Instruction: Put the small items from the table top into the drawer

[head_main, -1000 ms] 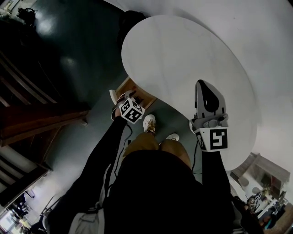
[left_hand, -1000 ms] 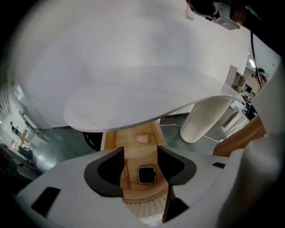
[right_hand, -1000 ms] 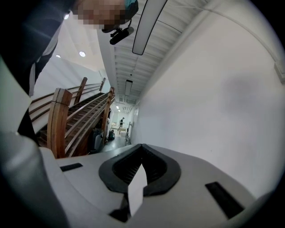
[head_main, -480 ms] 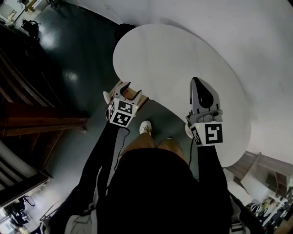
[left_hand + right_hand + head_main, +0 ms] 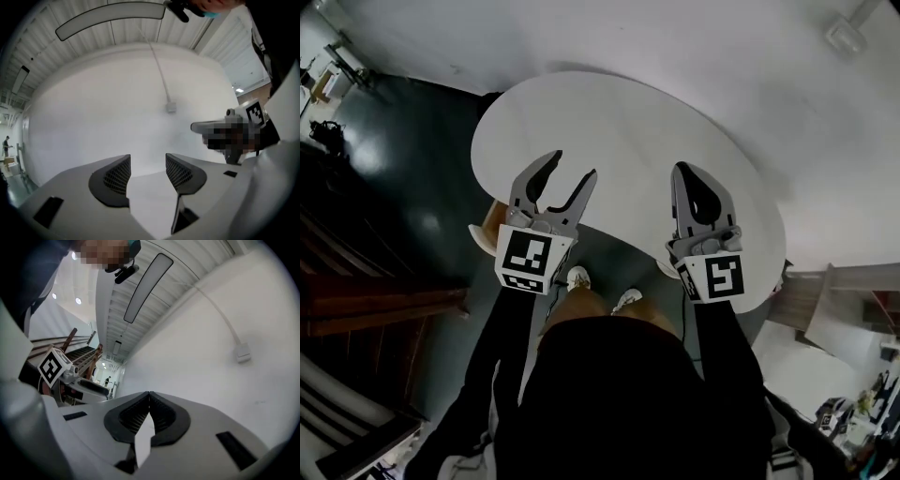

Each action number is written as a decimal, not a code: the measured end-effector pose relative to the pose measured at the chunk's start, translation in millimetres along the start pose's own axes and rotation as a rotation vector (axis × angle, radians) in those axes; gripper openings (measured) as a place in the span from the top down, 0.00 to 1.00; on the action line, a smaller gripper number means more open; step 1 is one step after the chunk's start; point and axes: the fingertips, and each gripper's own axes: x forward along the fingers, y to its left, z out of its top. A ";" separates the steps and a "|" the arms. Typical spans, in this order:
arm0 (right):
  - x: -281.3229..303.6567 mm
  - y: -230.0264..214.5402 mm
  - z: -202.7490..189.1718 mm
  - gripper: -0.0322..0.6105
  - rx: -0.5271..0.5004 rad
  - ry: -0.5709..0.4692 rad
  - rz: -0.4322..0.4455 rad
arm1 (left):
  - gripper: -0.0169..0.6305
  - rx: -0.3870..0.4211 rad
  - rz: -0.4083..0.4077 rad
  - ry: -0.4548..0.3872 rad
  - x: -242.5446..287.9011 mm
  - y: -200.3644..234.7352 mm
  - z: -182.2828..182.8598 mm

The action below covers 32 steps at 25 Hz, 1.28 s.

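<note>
In the head view the round white table top (image 5: 619, 122) shows bare, with no small item on it. My left gripper (image 5: 572, 171) hovers over its near left edge, jaws apart and nothing between them. In the left gripper view the left gripper (image 5: 147, 165) points at the white wall. My right gripper (image 5: 685, 171) is held over the near right part of the table with its jaws together and empty. Its own view shows the right gripper (image 5: 149, 395) closed tip to tip. A sliver of the wooden drawer (image 5: 493, 218) peeks out under the table's left edge.
A white wall (image 5: 694, 47) rises behind the table, with a small box (image 5: 844, 36) and cable on it. The person's shoes (image 5: 579, 277) stand on the dark floor (image 5: 394, 169) below. Wooden stairs (image 5: 356, 309) lie at the left.
The left gripper has risen from beside the drawer below the table edge to over the table. The right gripper moved forward and up slightly. The view has shifted toward the wall.
</note>
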 end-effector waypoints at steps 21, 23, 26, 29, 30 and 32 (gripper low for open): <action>-141.1 -125.1 2.7 0.91 -0.046 0.028 -0.263 | 0.66 0.034 -0.318 -0.202 67.3 -193.5 92.0; -142.6 -125.1 1.6 0.91 -0.049 0.033 -0.263 | 0.85 0.033 -0.276 -0.215 66.0 -190.2 93.0; -143.6 -125.6 0.2 0.91 -0.051 0.039 -0.264 | 0.95 0.040 -0.237 -0.220 65.7 -186.2 92.1; -142.1 -124.3 1.0 0.91 -0.056 0.040 -0.259 | 0.95 0.056 -0.238 -0.220 66.8 -184.5 89.4; -141.4 -123.7 1.3 0.91 -0.057 0.038 -0.255 | 0.95 0.056 -0.236 -0.218 67.7 -183.7 88.5; -140.4 -123.6 1.8 0.91 -0.058 0.033 -0.248 | 0.95 0.048 -0.230 -0.213 69.8 -182.7 87.7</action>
